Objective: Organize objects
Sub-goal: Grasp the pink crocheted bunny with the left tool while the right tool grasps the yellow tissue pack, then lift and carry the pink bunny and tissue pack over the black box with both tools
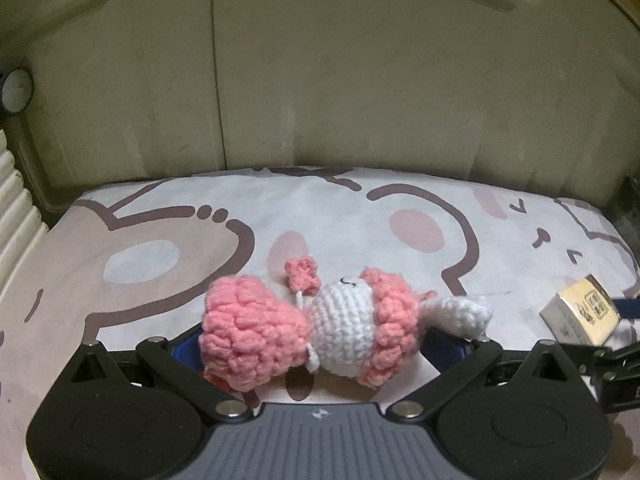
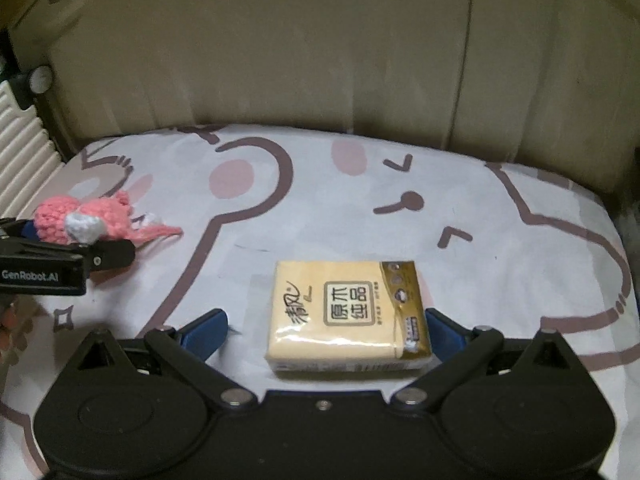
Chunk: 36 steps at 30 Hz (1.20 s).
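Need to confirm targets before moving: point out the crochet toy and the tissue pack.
crochet toy point(image 1: 344, 328), left wrist view, on its white middle.
tissue pack point(image 2: 344, 312), right wrist view, on the printed top face.

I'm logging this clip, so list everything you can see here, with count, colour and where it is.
crochet doll: one, pink and white, lying between the left gripper's fingers on the sheet.
tissue pack: one, yellow and gold, flat on the sheet between the right gripper's fingers.
cartoon sheet: one, white with brown outlines and pink spots, under everything.
headboard: one, beige, behind the sheet.
ribbed panel: one, white, at the left edge.
left gripper: one, black with blue pads, open wide around the doll.
right gripper: one, black with blue pads, open around the pack.
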{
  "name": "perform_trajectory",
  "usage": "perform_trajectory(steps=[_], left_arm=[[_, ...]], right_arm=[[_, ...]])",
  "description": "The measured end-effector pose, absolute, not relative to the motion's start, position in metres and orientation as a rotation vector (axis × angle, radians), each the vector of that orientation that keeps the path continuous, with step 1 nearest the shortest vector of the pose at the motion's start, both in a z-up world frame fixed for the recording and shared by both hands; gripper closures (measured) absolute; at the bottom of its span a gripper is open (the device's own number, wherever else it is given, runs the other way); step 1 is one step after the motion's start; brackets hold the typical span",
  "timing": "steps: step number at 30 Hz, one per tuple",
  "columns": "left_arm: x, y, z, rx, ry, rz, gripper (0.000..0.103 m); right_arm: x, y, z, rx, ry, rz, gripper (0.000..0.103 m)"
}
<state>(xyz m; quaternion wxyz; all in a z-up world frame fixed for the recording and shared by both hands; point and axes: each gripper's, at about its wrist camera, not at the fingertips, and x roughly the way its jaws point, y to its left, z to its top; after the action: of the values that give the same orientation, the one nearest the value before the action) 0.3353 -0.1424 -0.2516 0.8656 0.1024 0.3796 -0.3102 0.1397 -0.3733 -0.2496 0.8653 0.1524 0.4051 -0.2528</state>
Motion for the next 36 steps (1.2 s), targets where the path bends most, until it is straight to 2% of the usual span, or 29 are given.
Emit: perform_trajectory(steps=[4,6,8,11,16,36], left_arm=[[0.338,-0.141,-0.251,0.162,0.808,-0.626,0.000],[0.339,-0.140,-0.250,0.142,0.809,-0.621,0.002],[0.339,-0.139,-0.250,0.129,0.808,-0.618,0.005],[0.339,-0.139,-0.249,0.138,0.806,-0.619,0.007],[0.336,-0.137,-0.248,0.163,0.799,-0.630,0.011],[0.313,-0.116,-0.212,0.162,0.813,-0.644,0.011]], right_arm=[[0.138,-0.377,-0.249,0.349,0.838,-0.536,0.000],[0.136,-0.379,-0.247,0.375,0.832,-0.545,0.004],[0.136,-0.382,-0.246,0.386,0.826,-0.561,0.016],[0.134,-0.381,-0.245,0.354,0.839,-0.573,0.027],[0.132,-0.378,-0.244,0.332,0.847,-0.575,0.028],[0.108,-0.363,-0.208,0.370,0.825,-0.674,0.028]])
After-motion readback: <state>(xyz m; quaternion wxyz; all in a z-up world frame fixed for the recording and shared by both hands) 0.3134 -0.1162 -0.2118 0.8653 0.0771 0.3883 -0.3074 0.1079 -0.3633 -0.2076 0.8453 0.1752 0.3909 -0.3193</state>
